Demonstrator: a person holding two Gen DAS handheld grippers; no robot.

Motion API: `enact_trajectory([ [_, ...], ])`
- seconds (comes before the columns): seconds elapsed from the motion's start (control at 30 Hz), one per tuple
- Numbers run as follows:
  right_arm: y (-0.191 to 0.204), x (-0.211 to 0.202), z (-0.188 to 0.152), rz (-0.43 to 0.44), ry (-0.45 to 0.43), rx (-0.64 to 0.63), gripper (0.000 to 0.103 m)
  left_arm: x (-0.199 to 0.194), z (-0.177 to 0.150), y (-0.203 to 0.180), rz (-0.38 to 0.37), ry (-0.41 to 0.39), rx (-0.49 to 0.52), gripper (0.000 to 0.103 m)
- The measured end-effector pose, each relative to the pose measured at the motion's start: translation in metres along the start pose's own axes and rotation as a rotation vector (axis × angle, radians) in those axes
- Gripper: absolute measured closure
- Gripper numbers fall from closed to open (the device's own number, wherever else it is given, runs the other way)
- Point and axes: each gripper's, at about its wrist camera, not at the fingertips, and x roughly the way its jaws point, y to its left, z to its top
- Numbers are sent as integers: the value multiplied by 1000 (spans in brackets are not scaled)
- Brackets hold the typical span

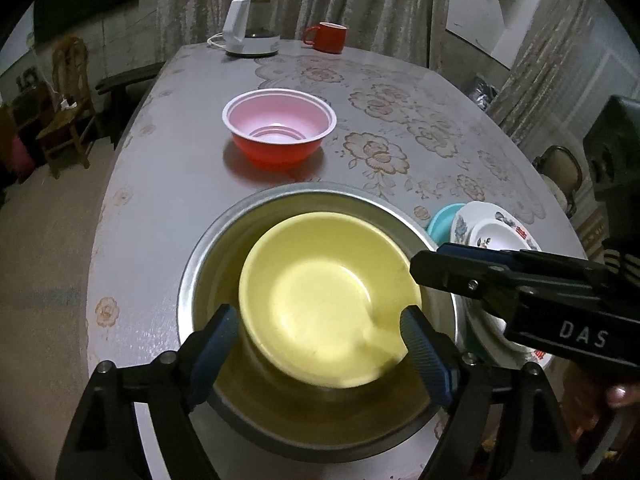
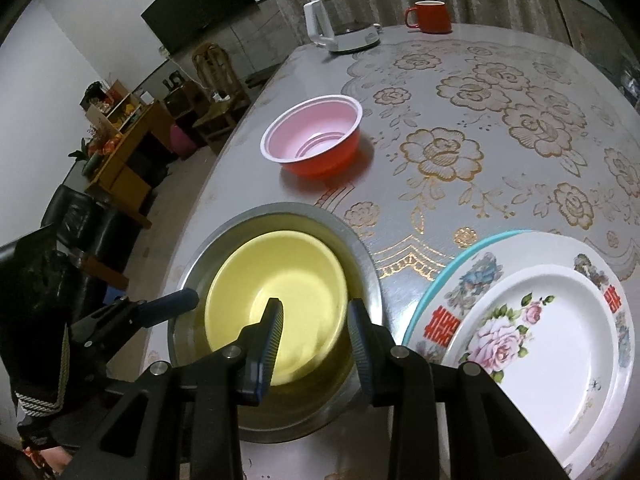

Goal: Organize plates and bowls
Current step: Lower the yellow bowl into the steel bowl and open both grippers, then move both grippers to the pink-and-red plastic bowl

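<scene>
1. Left wrist view: the left tool (image 1: 316, 346) hangs over a pale yellow plastic bowl (image 1: 320, 296) that sits nested, slightly tilted, inside a wide stainless-steel basin (image 1: 208, 276). Its jaws stand spread on either side of the yellow bowl's near rim, and the pads look clear of it, so the bowl reads as let go.
2. The right tool (image 2: 316, 332) hovers over the far right edge of the same basin with its jaws partly closed and nothing between them; whether one pad brushes the yellow bowl's rim is hard to tell from the right wrist view.
3. Step in hand, as I judge it: nesting the bowls, with the yellow one just seated. The red plastic bowl with a pink inside (image 1: 279, 130) stands alone further up the table (image 1: 160, 168), well apart from the basin.
4. The next move probably calls for reaching to that red bowl, pinching its thin rim and setting it level into the yellow one.
5. A stack of plates (image 2: 532, 344), a white flowered plate on a patterned one over a teal one, lies just beside the basin.
6. The table wears a grey cloth with gold roses; a white kettle (image 1: 250, 28) and red mug (image 1: 326, 38) stand at its far end, curtains behind.
</scene>
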Motion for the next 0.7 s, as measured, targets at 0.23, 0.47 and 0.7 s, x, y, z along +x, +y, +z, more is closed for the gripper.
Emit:
enact_trajectory([
  [0.23, -8, -3, 11, -16, -13, 9, 70, 4, 10, -5, -14, 12, 8, 18],
  [0.47, -18, 0, 29, -46, -27, 17, 70, 6, 21, -9, -20, 13, 21, 16],
  [0.7, -27, 11, 45, -79, -23, 20, 70, 12, 41, -4, -20, 22, 18, 15],
])
